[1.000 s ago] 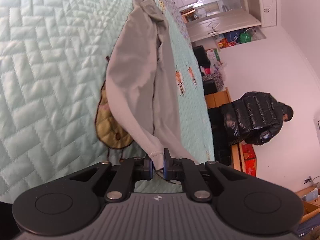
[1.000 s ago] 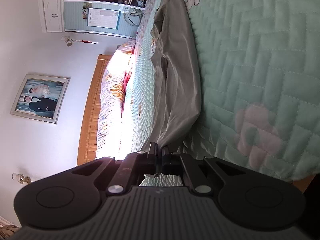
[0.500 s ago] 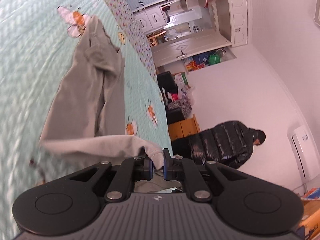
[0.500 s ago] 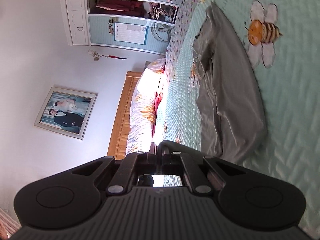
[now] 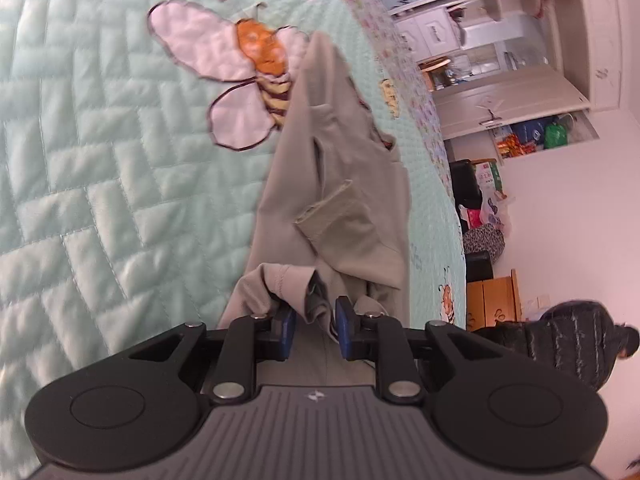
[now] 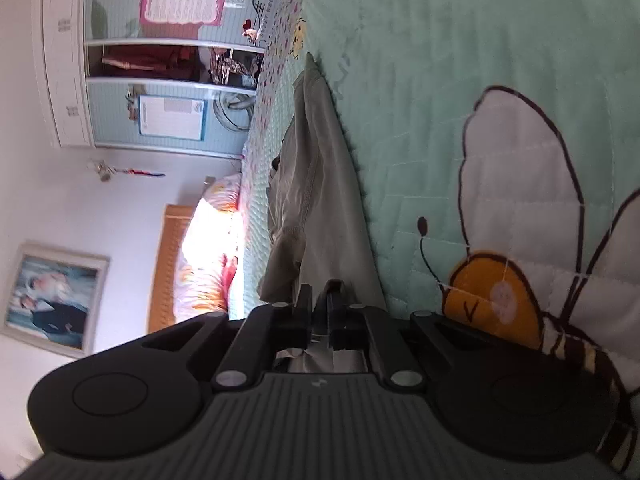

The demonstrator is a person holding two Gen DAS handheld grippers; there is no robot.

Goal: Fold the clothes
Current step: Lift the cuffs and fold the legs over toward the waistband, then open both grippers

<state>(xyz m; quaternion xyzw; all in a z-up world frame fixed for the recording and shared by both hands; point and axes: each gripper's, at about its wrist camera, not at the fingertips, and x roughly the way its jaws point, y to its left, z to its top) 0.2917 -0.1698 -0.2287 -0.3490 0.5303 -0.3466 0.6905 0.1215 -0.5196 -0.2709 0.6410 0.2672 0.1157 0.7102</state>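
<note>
The left tool [image 5: 314, 330] has just been opening its jaws: the two blue pads [image 5: 285, 330] now stand apart, and the crumpled edge of the grey garment [image 5: 344, 184] sits loose in the gap, pressed by neither pad. From there the garment runs away from the tool as a long, narrow strip, folded over itself. A flat pocket flap [image 5: 336, 210] lies on top of it near the middle. The far end of the strip reaches the embroidered bee [image 5: 244, 80] and covers a part of its striped body.

The right tool [image 6: 319, 312] has also just been opening, but only a little. Its dark fingers [image 6: 304, 312] leave a thin gap, and some grey cloth is seen in it. Whether they still press the cloth, I cannot tell. In front of this tool the same garment [image 6: 320, 208] lies stretched out on the bed, with a seam along it and rumpled folds on its left side.

The garment rests on a mint-green quilted bedspread [image 5: 100, 160]. A large bee [image 6: 520, 280] is stitched just beside the right tool. Beyond the bed, the right wrist view shows a flowered pillow [image 6: 208, 248], a framed picture [image 6: 52, 300] and a wardrobe [image 6: 160, 52]. The left wrist view shows a person in a black puffy jacket [image 5: 576, 344], well apart from the bed.
</note>
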